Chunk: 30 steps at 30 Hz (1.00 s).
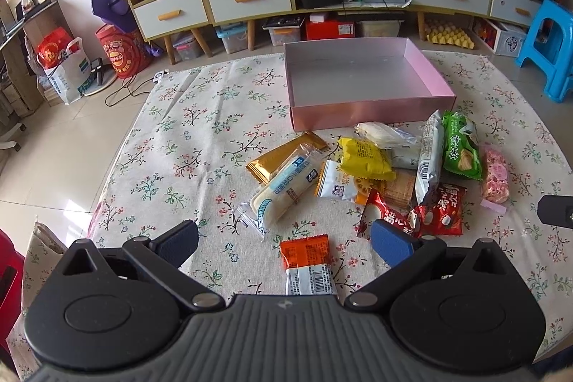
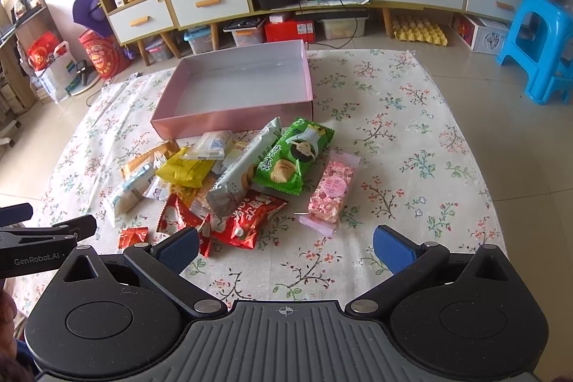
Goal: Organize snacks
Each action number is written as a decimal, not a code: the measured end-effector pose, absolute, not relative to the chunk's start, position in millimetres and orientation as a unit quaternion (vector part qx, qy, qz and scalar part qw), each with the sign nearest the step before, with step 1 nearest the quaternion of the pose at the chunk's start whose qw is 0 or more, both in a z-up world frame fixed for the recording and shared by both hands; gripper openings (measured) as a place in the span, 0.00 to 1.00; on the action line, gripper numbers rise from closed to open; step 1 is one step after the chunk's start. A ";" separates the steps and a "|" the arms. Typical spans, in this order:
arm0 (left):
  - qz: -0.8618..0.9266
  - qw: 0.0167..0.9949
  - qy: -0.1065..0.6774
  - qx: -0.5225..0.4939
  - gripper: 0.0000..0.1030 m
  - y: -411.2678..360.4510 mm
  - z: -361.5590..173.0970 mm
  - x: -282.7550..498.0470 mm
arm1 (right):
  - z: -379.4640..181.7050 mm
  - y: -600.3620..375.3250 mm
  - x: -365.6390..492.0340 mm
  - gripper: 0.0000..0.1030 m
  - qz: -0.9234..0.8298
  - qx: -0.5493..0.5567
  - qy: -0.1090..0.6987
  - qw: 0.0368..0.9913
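A: Start at the fingers. How does the left gripper stand?

B: Spread wide, nothing between the blue pads. An orange-and-white packet lies on the floral cloth in the gap between them, its near end hidden under the gripper body.

A: And the right gripper?

B: Also released, jaws wide apart and holding nothing. Bare cloth lies between its fingers; the left pad sits just beside the red packets at the near edge of the pile.

A: Where are the snacks?

B: All heaped on the cloth in front of the pink box, none inside it. From the left wrist view: a long pale roll packet lies across a gold packet, then a yellow bag, a tall white-and-grey packet leaning over the heap, a green chips bag, and a pink bar off on its own at the right edge of the pile.

A: What room is there?

B: The box's near wall almost touches the top of the heap. Left of the pile the cloth lies open out to its hem, and in the right wrist view, open cloth runs right of the pink bar to the cloth's edge. A blue stool stands on the tiles beyond that edge, well apart.
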<state>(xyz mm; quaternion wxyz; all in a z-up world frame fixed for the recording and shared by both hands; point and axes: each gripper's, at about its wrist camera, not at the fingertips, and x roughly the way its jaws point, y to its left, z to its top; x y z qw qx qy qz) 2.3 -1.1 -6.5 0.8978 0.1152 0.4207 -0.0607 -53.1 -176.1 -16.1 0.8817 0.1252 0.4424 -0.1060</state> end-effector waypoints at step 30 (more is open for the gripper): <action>-0.116 0.842 0.507 -0.143 0.99 59.6 -24.3 48.2 | -49.6 -244.0 -62.0 1.00 -0.223 0.148 0.456 0.849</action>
